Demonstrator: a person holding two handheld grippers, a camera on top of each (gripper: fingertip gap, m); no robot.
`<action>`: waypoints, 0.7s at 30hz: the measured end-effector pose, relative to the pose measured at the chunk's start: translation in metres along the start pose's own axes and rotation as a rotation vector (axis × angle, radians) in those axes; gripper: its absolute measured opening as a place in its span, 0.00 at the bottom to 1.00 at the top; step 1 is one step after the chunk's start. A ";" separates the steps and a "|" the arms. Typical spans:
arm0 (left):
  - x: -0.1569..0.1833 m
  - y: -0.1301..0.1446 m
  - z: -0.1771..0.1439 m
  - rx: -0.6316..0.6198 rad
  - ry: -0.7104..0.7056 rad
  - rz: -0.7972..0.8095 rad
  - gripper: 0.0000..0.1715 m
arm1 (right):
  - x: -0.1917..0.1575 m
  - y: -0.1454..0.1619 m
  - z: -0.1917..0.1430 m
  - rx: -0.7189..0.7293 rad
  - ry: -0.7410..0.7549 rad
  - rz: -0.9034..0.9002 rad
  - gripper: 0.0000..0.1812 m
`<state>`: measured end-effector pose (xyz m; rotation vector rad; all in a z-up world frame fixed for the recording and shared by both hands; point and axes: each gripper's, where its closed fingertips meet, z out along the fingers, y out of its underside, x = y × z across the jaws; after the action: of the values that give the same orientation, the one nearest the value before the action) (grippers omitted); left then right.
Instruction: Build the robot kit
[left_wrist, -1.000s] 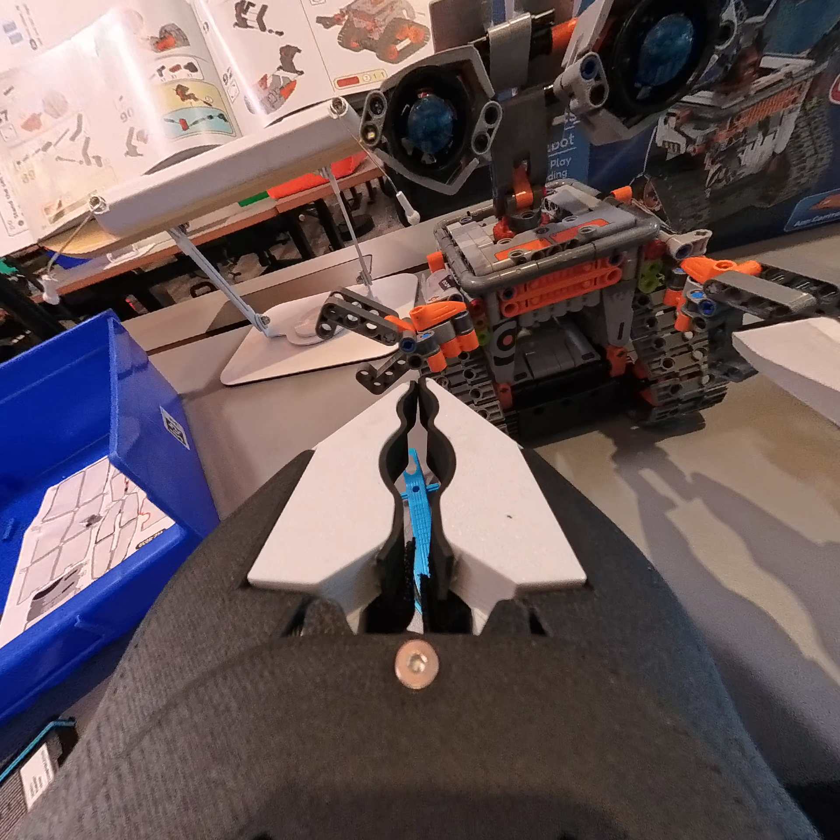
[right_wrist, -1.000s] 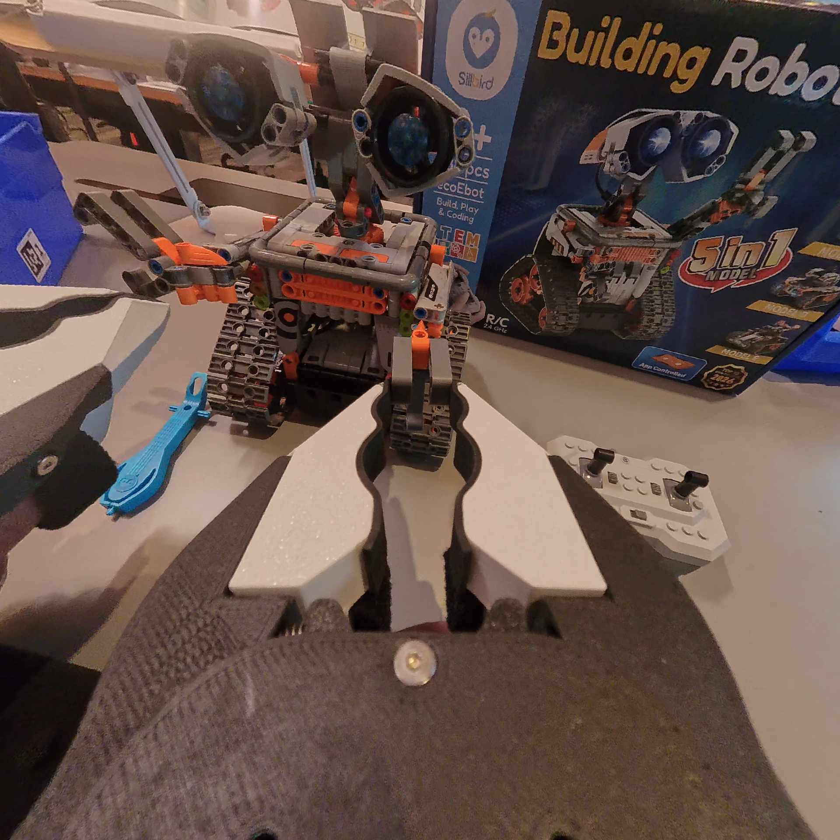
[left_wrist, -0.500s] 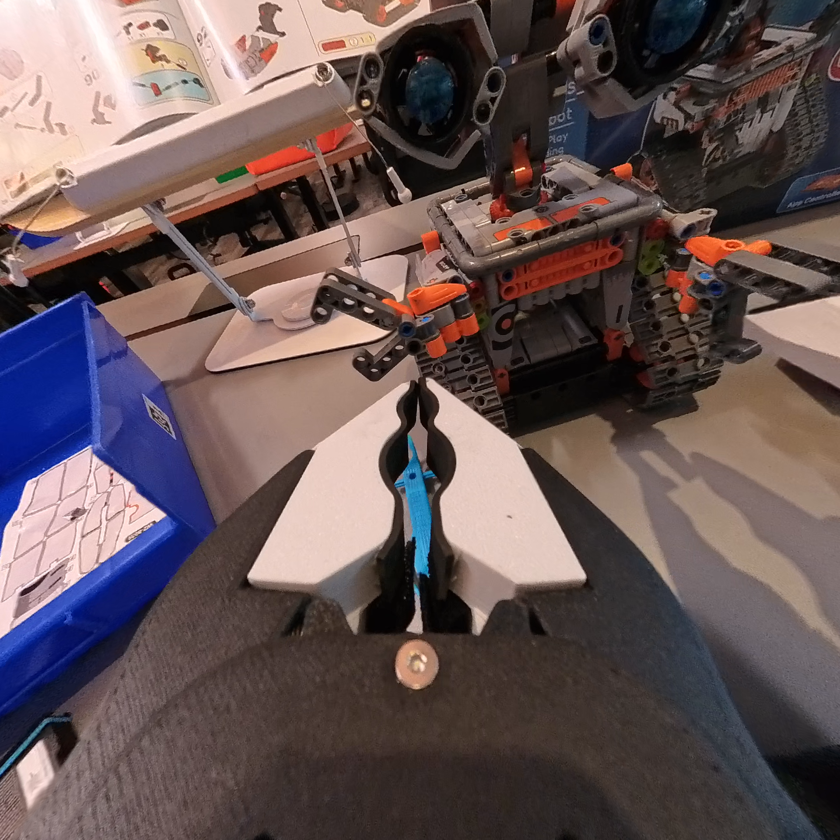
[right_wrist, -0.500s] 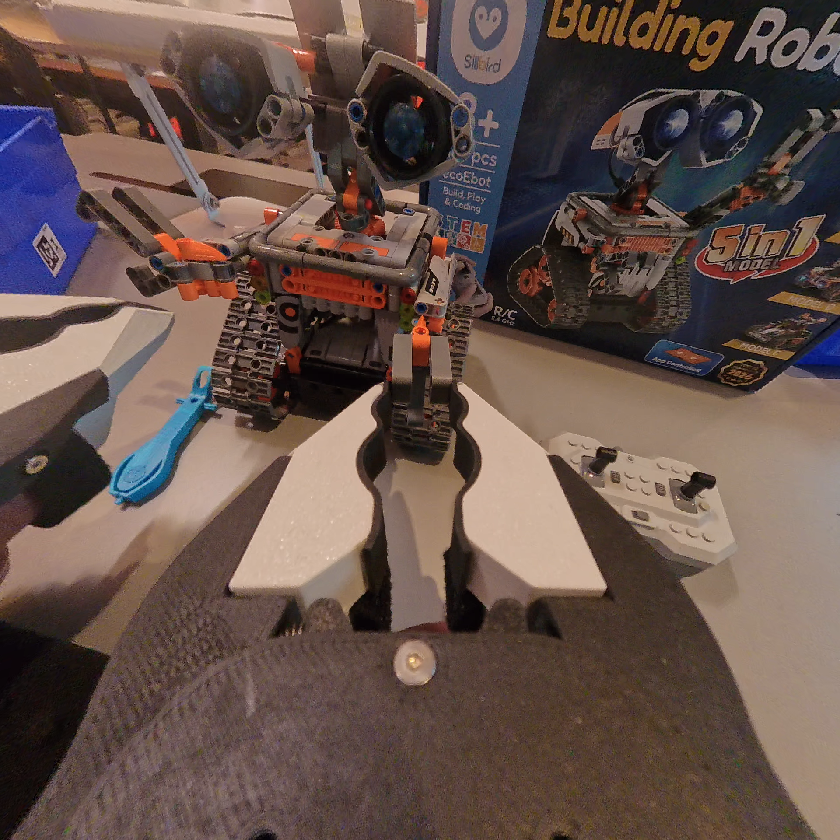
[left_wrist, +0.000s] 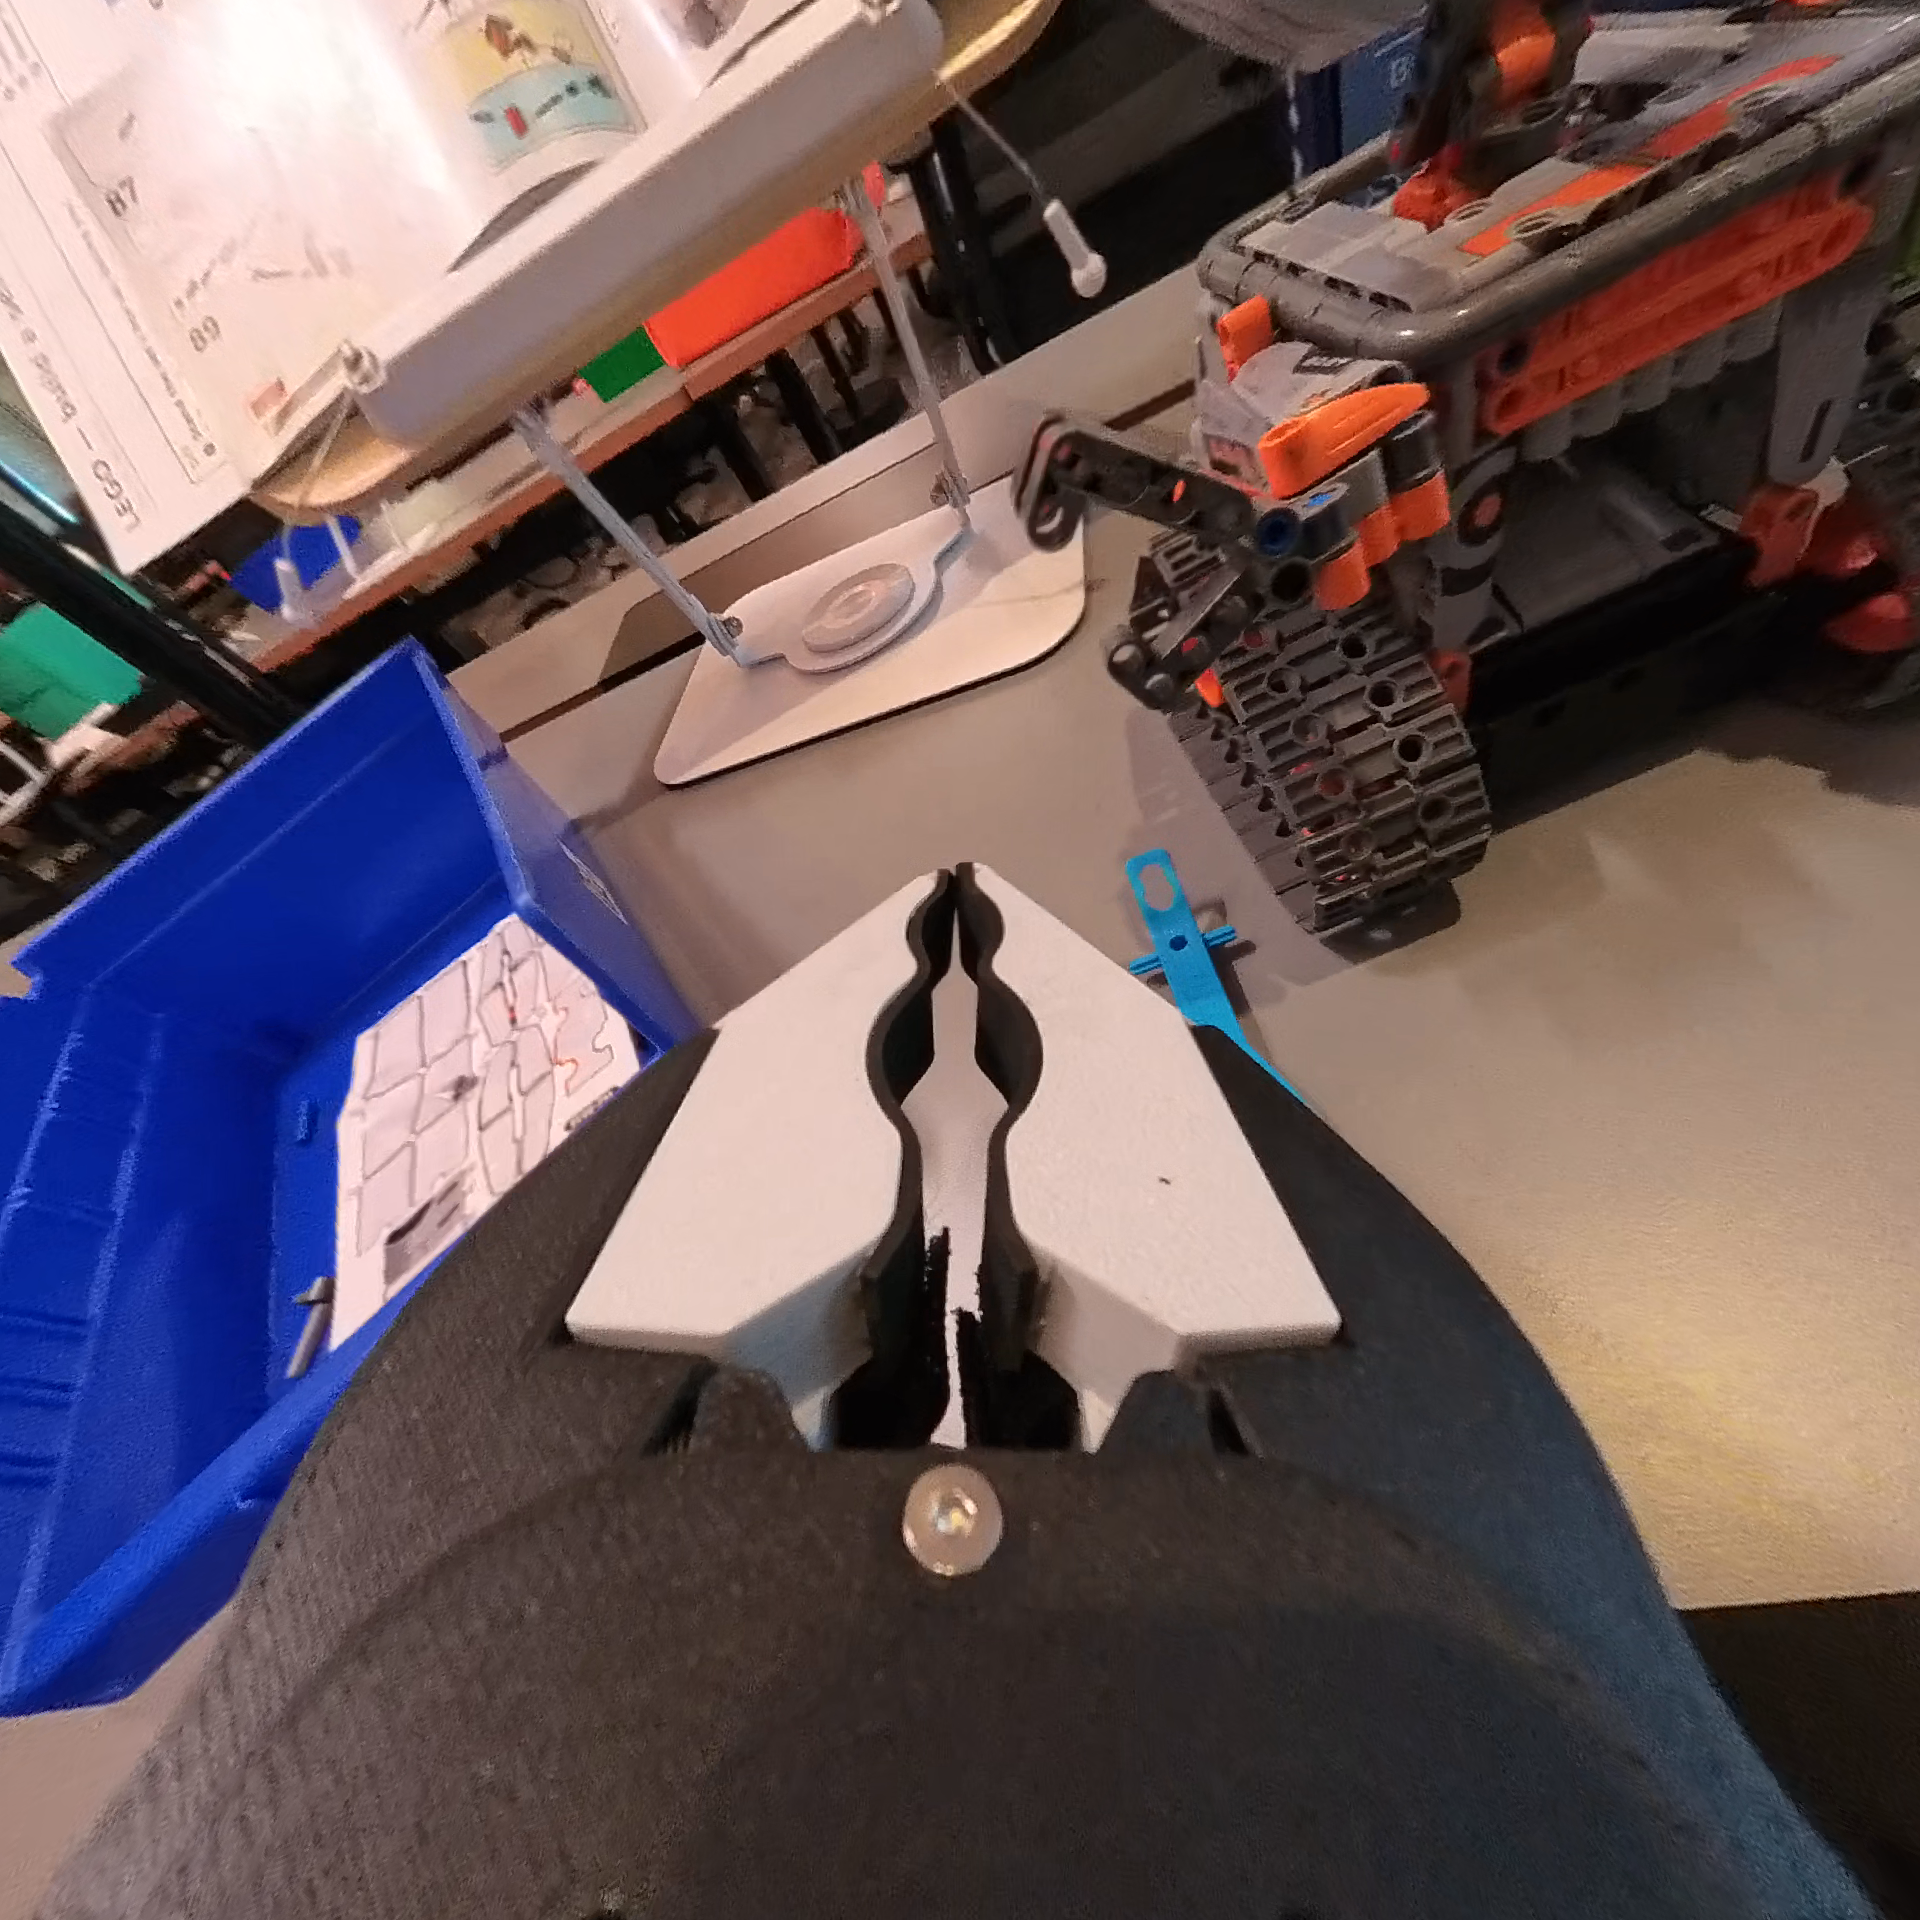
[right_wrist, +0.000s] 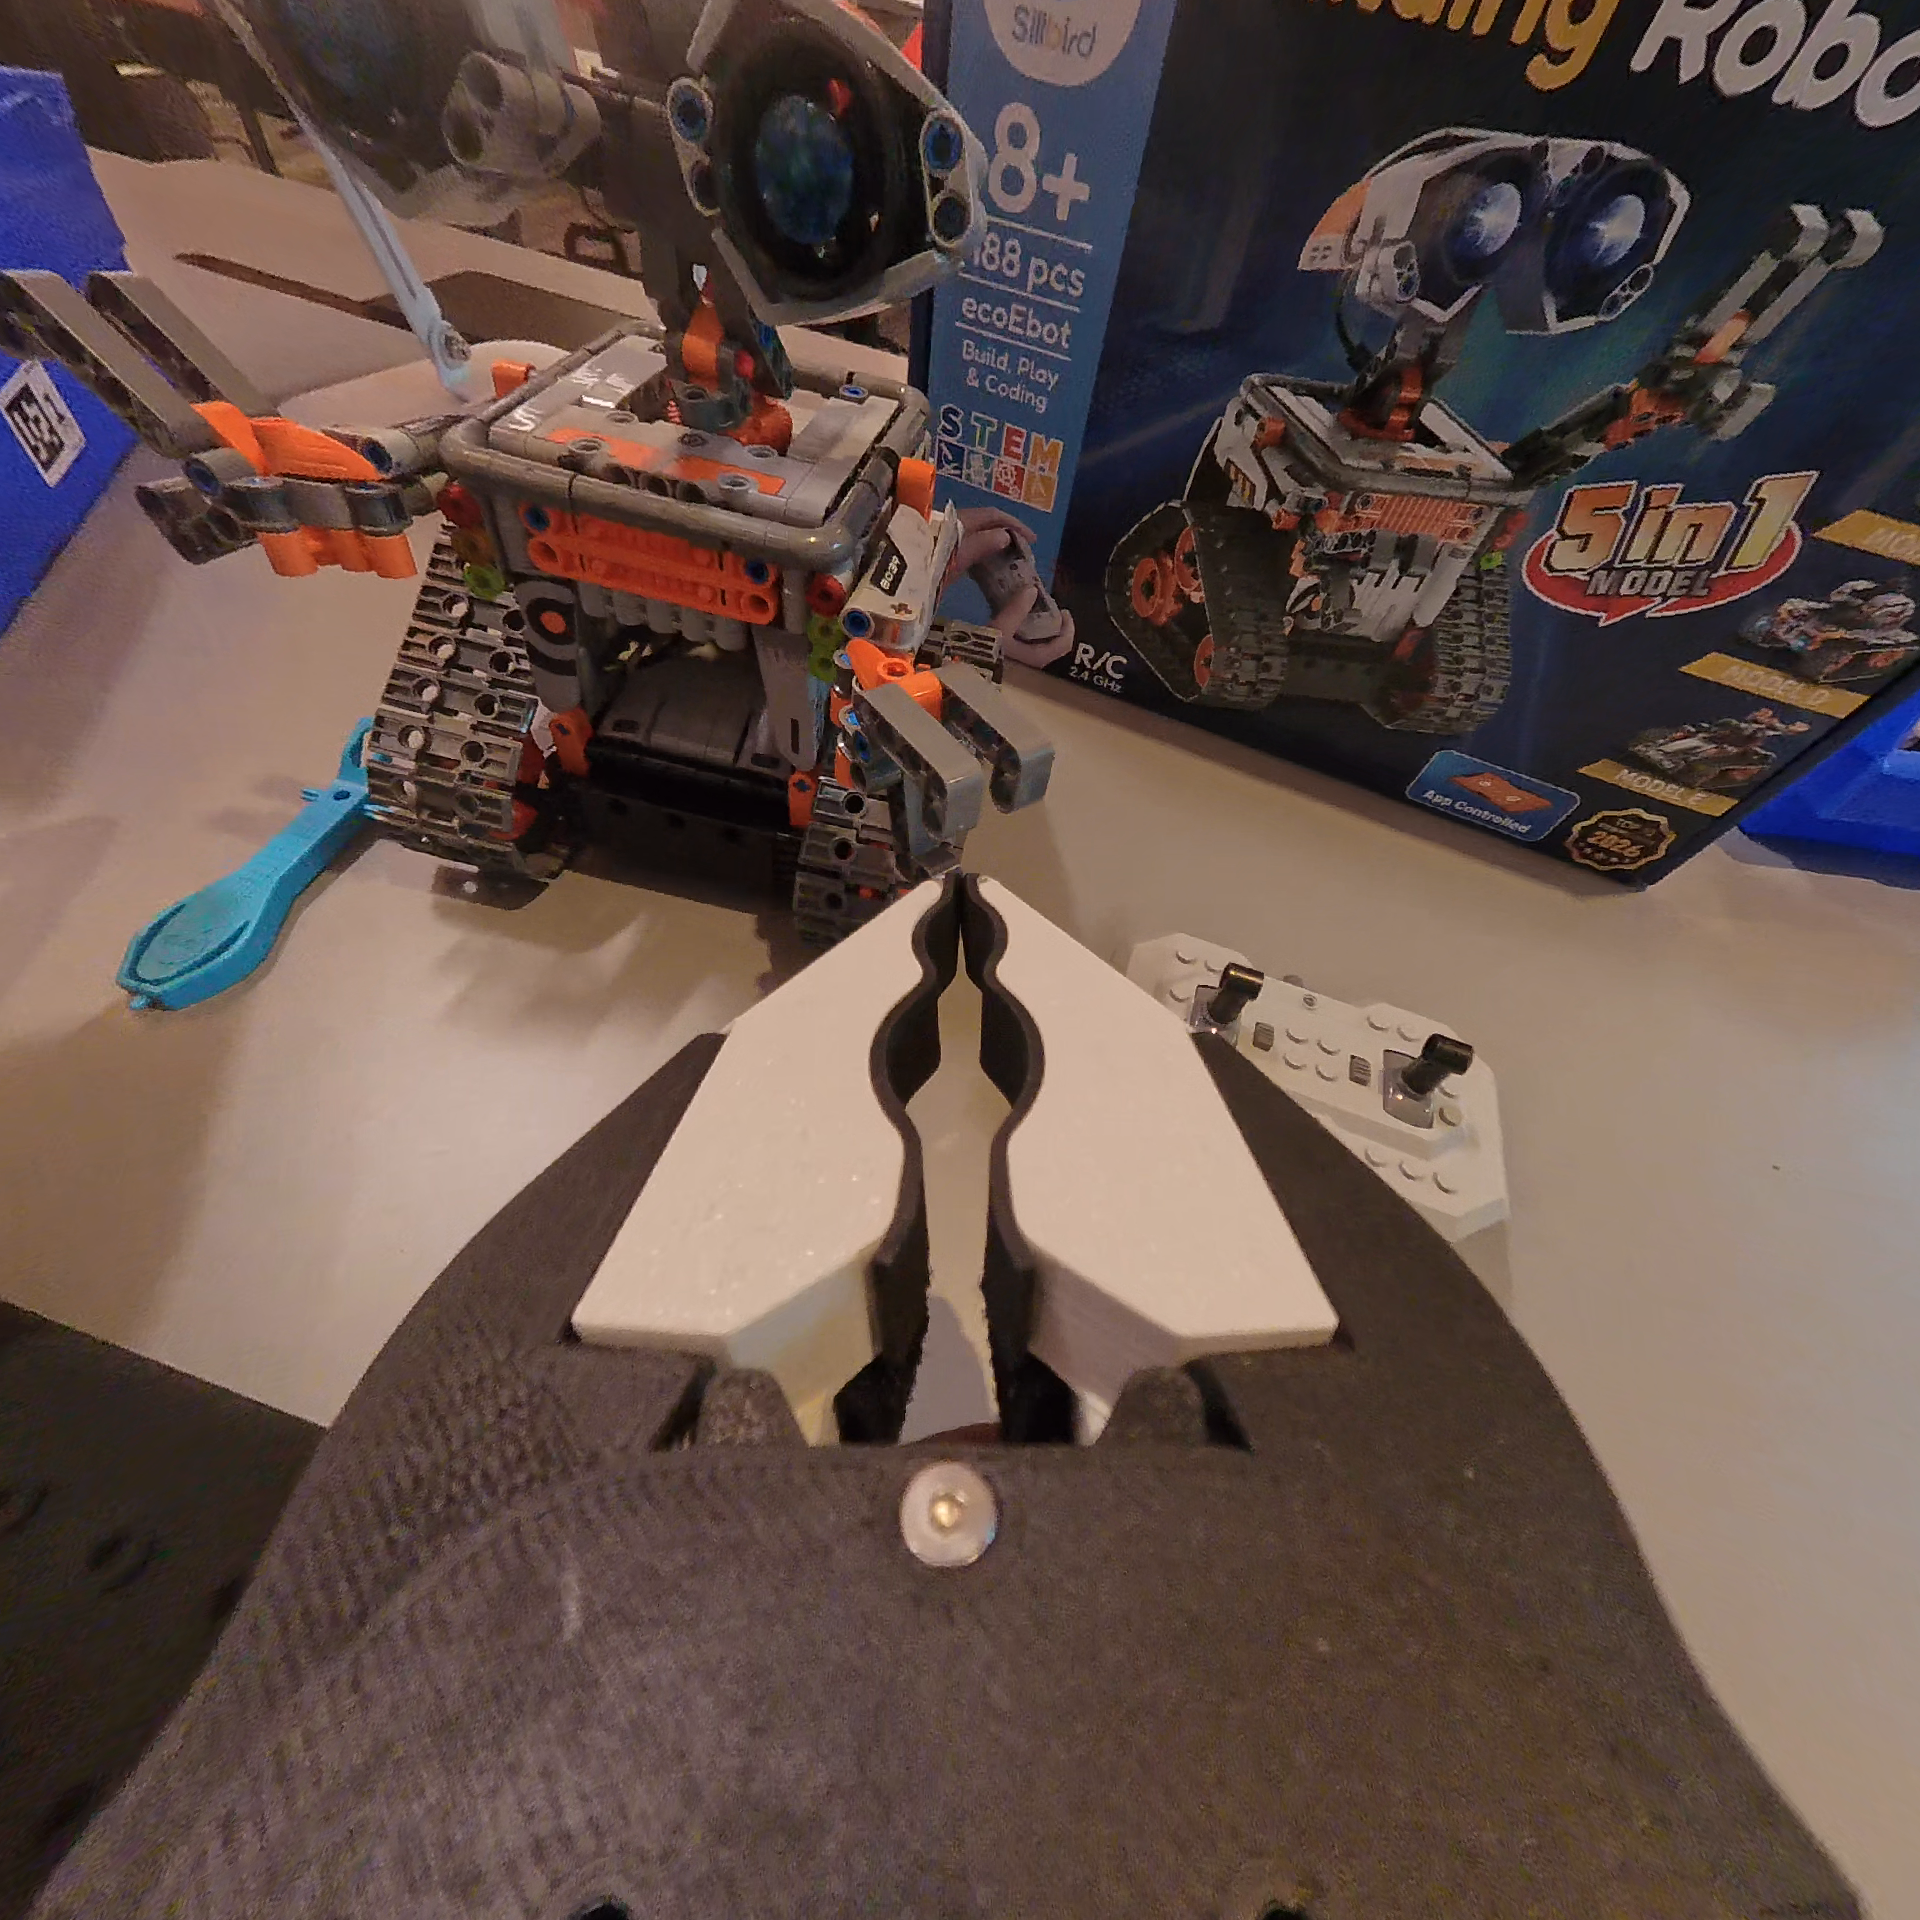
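Left wrist view: left gripper (left_wrist: 956, 878) tips together, holding nothing. Blue tool (left_wrist: 1179, 951) lies flat on the table (left_wrist: 1558, 1195) just right of the tips, long axis roughly parallel to the fingers. Blue bin (left_wrist: 208, 1039) sits left; tracked brick robot (left_wrist: 1455, 468) ahead-right, book stand (left_wrist: 873, 665) beyond.

Right wrist view: right gripper (right_wrist: 961, 883) also closed and empty, tips just short of the robot's grey forearm (right_wrist: 956, 753). White remote (right_wrist: 1340, 1081) close right, printed box (right_wrist: 1455, 416) behind. Left gripper is nearer the tool.
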<state>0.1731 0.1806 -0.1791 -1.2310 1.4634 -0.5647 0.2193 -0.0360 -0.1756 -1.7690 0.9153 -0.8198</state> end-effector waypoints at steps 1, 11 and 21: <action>0.001 -0.003 -0.002 0.009 -0.003 -0.003 0.00 | 0.001 -0.002 -0.001 0.008 0.004 0.002 0.00; 0.096 -0.055 -0.037 0.003 0.220 -0.333 0.00 | 0.001 -0.010 -0.021 -0.022 -0.009 0.091 0.00; 0.150 -0.047 -0.074 -0.052 0.220 -0.314 0.00 | -0.027 0.001 -0.059 -0.030 -0.048 0.094 0.00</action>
<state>0.1424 0.0095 -0.1807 -1.4902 1.4811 -0.9019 0.1561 -0.0384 -0.1609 -1.7500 0.9756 -0.7044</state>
